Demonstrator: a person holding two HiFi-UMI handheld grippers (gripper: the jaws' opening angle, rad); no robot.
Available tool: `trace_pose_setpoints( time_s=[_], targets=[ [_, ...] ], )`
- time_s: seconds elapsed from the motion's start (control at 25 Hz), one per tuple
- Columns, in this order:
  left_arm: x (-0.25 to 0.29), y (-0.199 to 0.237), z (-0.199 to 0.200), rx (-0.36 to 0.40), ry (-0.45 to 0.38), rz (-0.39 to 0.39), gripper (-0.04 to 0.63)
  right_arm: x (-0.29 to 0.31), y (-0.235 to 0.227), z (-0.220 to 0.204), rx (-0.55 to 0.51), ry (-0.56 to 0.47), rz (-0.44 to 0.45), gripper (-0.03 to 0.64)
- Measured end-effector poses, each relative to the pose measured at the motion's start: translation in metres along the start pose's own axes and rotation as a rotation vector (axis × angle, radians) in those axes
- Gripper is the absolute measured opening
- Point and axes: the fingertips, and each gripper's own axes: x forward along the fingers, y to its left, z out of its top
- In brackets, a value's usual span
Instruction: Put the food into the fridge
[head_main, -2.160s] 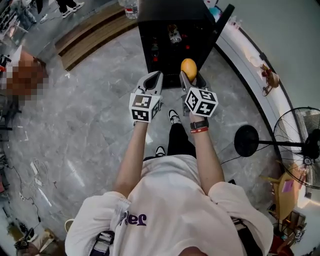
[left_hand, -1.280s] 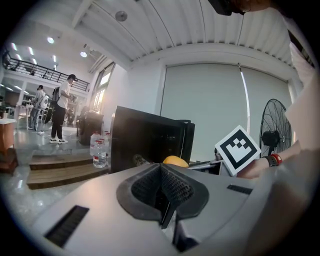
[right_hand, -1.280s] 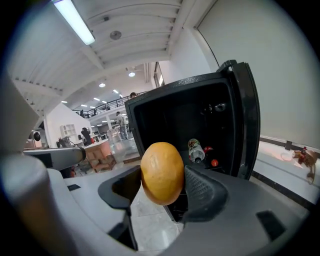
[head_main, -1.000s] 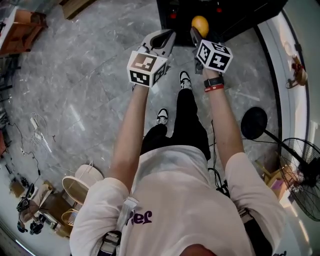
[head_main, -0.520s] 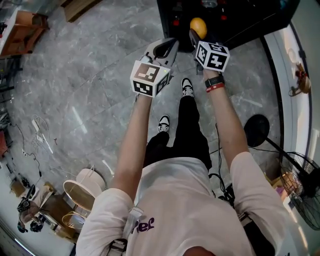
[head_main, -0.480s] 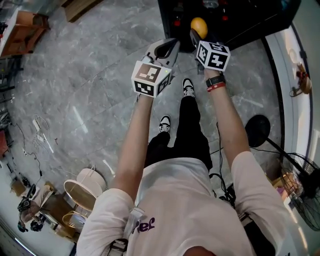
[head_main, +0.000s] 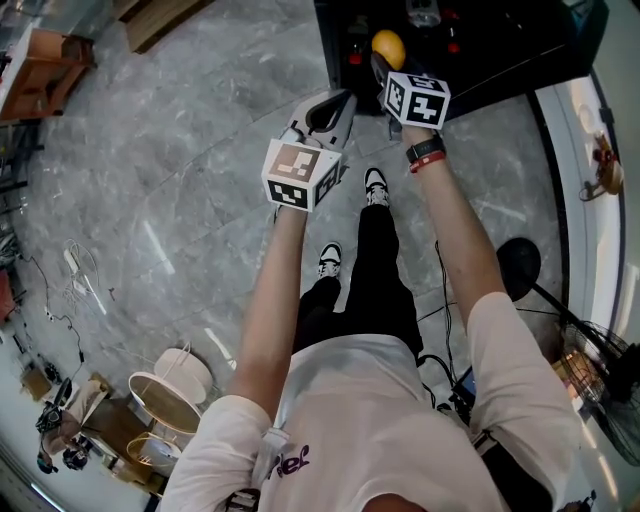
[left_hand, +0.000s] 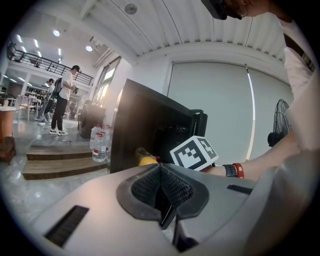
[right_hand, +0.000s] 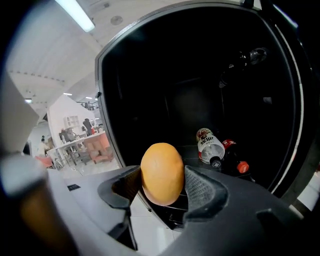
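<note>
Grey marble floor (head_main: 150, 200) surrounds an open black fridge (right_hand: 200, 90). Just before its opening, the right gripper (right_hand: 162, 187) clamps an orange fruit (right_hand: 161, 170) at its waist. The fruit is probably firm, light and roll-prone. The left gripper (left_hand: 161, 192) is pinched closed, empty.

The fruit (right_hand: 161, 173) is showing a plain orange-yellow against the fridge (right_hand: 200, 75), which is showing black throughout. At three o'clock of the fruit, a bottle (right_hand: 209, 145) is wearing a white and red label, and a dark bottle (right_hand: 235, 157) is carrying a red cap. The left gripper (left_hand: 161, 192) and right gripper (right_hand: 162, 187) are showing pale grey bodies, dark cross-hatched jaws and black-and-white chequered cubes (head_main: 300, 172). The floor (head_main: 150, 200) is showing grey marbling with white veins. The person is wearing a white shirt (head_main: 370, 420) with purple lettering, black trousers (head_main: 375, 270) and a red band (head_main: 427, 160).
</note>
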Motion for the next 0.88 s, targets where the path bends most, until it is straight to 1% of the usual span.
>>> trace_pose_setpoints(
  time_s=[0.24, 0.48, 0.88],
  targets=[
    [0.003, 0.010, -0.001, 0.013, -0.001, -0.013, 0.018, 0.024, -0.004, 0.001, -0.029, 0.006, -0.018, 0.281],
    [0.013, 0.011, -0.003, 0.012, -0.001, -0.021, 0.018, 0.047, -0.021, 0.003, -0.075, 0.022, -0.038, 0.281],
    [0.021, 0.014, -0.021, 0.007, 0.019, -0.025, 0.018, 0.087, -0.038, 0.005, -0.121, 0.031, -0.047, 0.281]
  ],
)
